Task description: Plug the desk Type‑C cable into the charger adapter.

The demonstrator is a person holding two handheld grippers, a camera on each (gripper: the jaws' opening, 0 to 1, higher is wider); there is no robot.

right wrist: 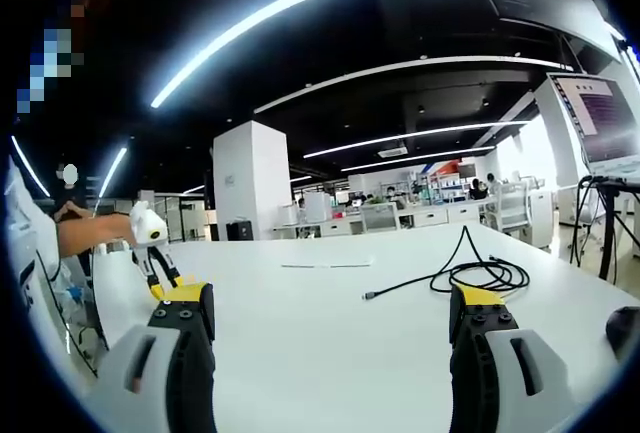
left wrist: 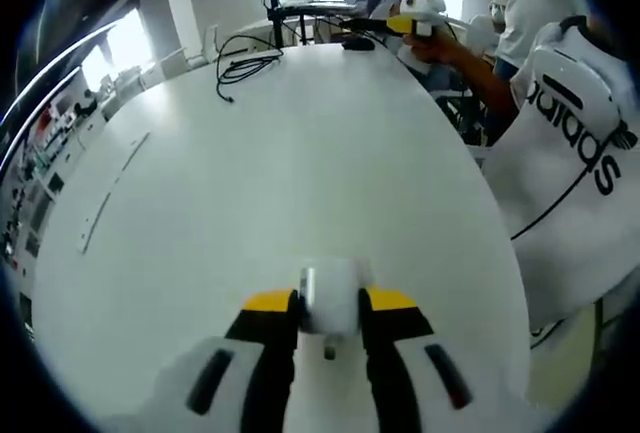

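Between left gripper (left wrist: pixel 329 305) jaws, white adapter (left wrist: pixel 329 298), underside hidden.

bare table (right wrist: pixel 330 343) ahead, coiled cable (right wrist: pixel 470 275) (far right) obstructing

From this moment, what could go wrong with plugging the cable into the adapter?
1. The left gripper holds the white charger adapter by its sides only; pushing a plug in may make it slip or twist.
2. The black cable lies coiled, its free plug end flat on the white table; the open right gripper may pinch it badly or drag the coil.
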